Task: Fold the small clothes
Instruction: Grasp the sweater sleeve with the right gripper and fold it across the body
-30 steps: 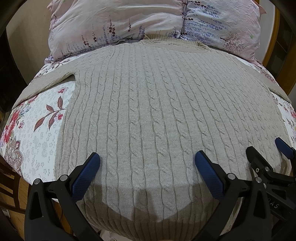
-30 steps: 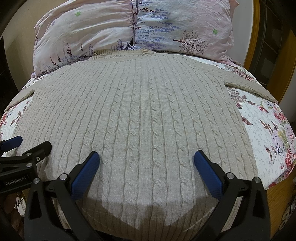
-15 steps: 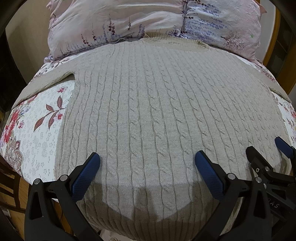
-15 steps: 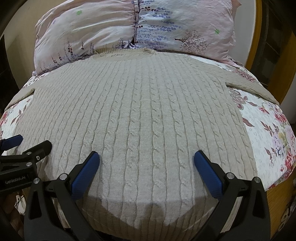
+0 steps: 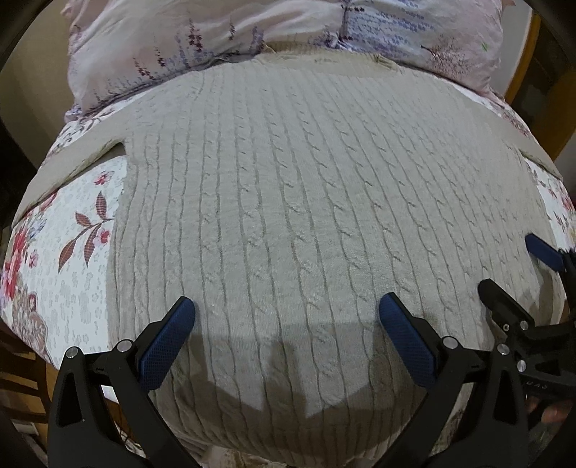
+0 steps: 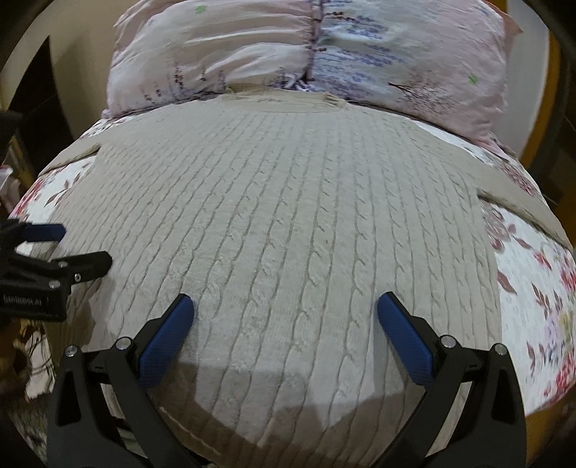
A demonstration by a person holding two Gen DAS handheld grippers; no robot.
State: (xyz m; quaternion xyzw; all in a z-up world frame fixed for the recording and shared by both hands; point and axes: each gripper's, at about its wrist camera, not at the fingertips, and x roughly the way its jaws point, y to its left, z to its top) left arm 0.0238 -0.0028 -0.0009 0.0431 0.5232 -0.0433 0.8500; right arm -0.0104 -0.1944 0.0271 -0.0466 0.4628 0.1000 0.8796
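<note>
Both views have advanced slightly toward the pillows (image 5: pixel 273 32); sweater (image 5: pixel 306 216) lies flat on the bed (image 5: pixel 64 270). Left gripper (image 5: pixel 286 316) and right gripper (image 6: pixel 284 313) jaws released, empty. Folding not begun; next calls for grasping the hem

Warm, fairly dim indoor light falls from above and behind the cameras, so each tool casts a dark angular shadow on the near hem of the sweater (image 5: pixel 288 216). Both fisheye views bulge strongly, with black vignetted corners. The left wrist view is mostly sharp. The right wrist view is smeared by motion blur, worst on the pillows (image 6: pixel 313 54) and the floral bedsheet (image 6: pixel 532 306). No glare shows.
</note>
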